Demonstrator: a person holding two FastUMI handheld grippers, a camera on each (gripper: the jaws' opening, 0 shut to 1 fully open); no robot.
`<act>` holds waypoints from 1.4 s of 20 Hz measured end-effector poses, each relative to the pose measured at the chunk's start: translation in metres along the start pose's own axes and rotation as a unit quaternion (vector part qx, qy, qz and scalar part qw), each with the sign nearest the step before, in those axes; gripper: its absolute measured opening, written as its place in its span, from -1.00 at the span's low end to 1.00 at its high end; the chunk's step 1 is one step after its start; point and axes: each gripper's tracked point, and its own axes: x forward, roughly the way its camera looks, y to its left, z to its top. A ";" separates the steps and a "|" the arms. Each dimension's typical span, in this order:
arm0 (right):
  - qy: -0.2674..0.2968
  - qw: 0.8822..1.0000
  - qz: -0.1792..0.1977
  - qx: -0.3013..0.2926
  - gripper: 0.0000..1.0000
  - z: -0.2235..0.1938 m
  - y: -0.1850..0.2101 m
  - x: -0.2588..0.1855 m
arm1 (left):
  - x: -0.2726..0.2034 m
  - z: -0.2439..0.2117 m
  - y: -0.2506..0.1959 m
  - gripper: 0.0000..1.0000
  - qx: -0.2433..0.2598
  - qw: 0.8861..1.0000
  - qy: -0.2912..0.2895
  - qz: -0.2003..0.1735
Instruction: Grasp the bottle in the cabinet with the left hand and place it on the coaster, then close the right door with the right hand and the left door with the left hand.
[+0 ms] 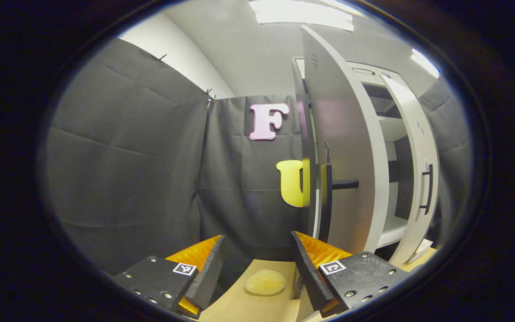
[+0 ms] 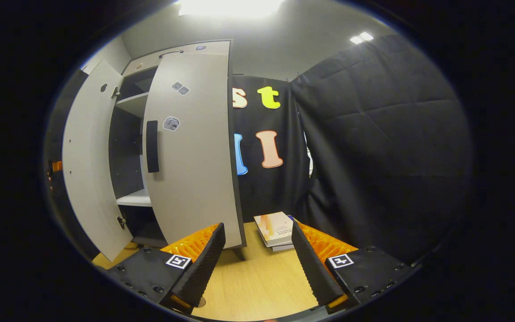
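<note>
Left claw (image 1: 257, 268) and right claw (image 2: 257, 264) gape wide, holding nothing.

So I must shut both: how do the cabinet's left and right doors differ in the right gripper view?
The right door shows its outer face, with a black handle and stickers; the left door shows its plain inner face. The right door stands nearer the camera than the left door. Both are pale and swung open.

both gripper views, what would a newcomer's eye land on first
The white cabinet with both doors swung wide open: the right door juts forward in the right gripper view, the left door in the left gripper view. Then the round coaster lying bare on the wooden table.
</note>
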 end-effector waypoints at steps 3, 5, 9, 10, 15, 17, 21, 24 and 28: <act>-0.001 1.000 0.005 0.001 0.91 0.000 0.002 0.000 | -0.003 0.002 -0.021 0.70 -0.017 1.000 0.000 -0.023; 0.000 1.000 0.008 -0.003 0.91 -0.001 0.003 -0.001 | -0.008 0.002 -0.034 0.70 -0.019 0.999 -0.005 -0.029; 0.003 1.000 0.008 -0.009 0.91 0.001 -0.003 -0.001 | -0.016 0.001 -0.052 0.70 -0.018 0.999 -0.007 -0.040; 0.003 1.000 0.006 -0.008 0.91 0.001 -0.005 -0.001 | -0.016 0.001 -0.056 0.66 -0.019 0.999 -0.006 -0.043; 0.003 1.000 0.002 -0.005 0.91 0.005 -0.015 -0.006 | -0.020 0.001 -0.077 0.69 -0.023 0.998 -0.009 -0.060; 0.003 1.000 0.000 -0.005 0.91 0.006 -0.019 -0.008 | -0.021 0.001 -0.085 0.70 -0.027 0.997 -0.009 -0.068; 0.007 1.000 -0.003 -0.010 0.91 0.004 -0.025 -0.011 | -0.021 0.001 -0.106 0.70 -0.035 0.996 -0.011 -0.083; 0.007 1.000 -0.004 -0.014 0.91 0.006 -0.023 -0.013 | -0.023 0.001 -0.118 0.66 -0.043 0.995 -0.011 -0.092; 0.008 1.000 -0.011 -0.015 0.91 0.005 -0.033 -0.019 | -0.017 -0.001 -0.145 0.67 -0.046 0.993 -0.010 -0.106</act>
